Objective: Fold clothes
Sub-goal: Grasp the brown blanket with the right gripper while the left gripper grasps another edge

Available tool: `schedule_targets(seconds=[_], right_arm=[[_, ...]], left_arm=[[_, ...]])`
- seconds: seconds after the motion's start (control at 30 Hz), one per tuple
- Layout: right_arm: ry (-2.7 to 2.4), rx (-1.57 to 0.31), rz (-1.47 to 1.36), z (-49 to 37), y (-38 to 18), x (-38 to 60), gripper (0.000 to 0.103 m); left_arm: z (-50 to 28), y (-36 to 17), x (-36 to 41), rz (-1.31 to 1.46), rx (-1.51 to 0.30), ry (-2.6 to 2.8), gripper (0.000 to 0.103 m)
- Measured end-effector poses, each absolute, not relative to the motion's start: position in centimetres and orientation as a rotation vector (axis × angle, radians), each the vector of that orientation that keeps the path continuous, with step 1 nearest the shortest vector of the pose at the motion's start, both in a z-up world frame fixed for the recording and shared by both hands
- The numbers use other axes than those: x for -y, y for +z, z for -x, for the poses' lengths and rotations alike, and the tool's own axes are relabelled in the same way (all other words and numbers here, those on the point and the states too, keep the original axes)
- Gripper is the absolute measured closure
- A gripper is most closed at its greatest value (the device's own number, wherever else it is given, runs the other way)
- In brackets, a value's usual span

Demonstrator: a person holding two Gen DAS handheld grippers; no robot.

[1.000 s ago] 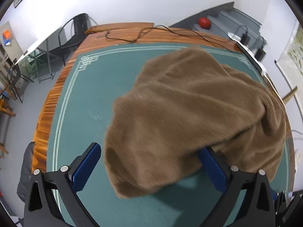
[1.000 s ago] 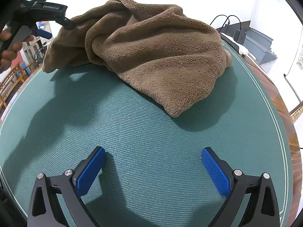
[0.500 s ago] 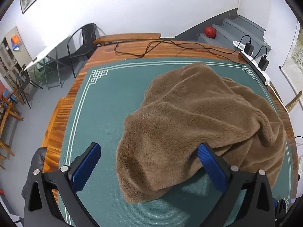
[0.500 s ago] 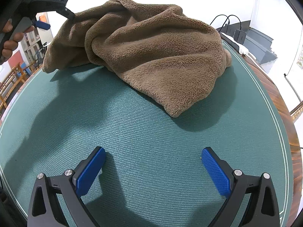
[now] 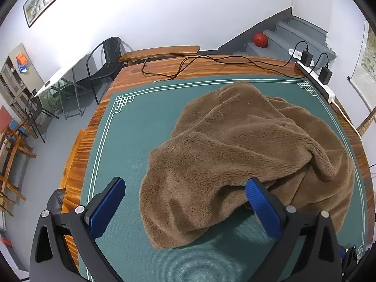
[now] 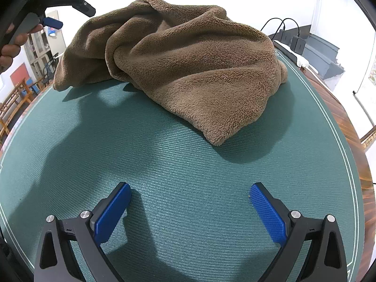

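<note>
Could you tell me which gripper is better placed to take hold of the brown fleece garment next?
Left. The left gripper is open, with the brown fleece garment between its fingers; the right gripper, also open, is over bare green mat.

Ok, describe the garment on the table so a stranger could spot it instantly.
Find the wooden table covered by a green mat with white border lines. On the mat's right half lies a crumpled brown fleece garment, the only soft, fuzzy thing there; the black cables and the power strip sit off the mat.
</note>
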State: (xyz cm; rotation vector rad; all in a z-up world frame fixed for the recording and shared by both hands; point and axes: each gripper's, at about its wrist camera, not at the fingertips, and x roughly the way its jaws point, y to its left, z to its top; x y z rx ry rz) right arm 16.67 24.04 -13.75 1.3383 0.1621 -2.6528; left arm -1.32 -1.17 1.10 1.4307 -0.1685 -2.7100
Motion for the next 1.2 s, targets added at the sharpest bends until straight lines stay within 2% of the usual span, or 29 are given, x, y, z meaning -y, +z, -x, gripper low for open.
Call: schedule_targets(seconds=[0.1,0.47,0.57,0.63,0.73,0.93,1.2], right_arm=[[-2.650,-0.157,-1.338,-16.5,-13.8,-24.0,0.000],[-2.633,-0.130,-1.413,-15.8,-13.5,-24.2,0.000],[-2.647,0.035,-1.454,-14.4,-12.3,-26.2,0.000],[-2.708,0.193,-1.412,-13.5,-10.6,-28.7,0.000],[-2.788,0.314,-1.320,-11.5,-8.0,-31.8,0.000],[-2.882,0.323,-1.182,-5.3,-4.6,-34.7,0.000],[-2.886,0.375,-1.246,4.2,-5.9,-37.0,0.000]], left_arm=[[1.7,0.8,0.9,-1.455,0.169,-2.712,0.000],[10.2,-2.3,6.4,-1.680,-0.175,-2.686,0.000],[11.6,-2.9,7.2,-1.705,-0.191,-2.685,0.000],[12.4,-3.6,7.3,-1.746,-0.209,-2.680,0.000],[13.5,-5.1,7.4,-1.819,-0.249,-2.654,0.000],[15.5,-7.1,7.2,-1.862,-0.287,-2.600,0.000],[17.2,-6.9,7.7,-1.871,-0.311,-2.596,0.000]])
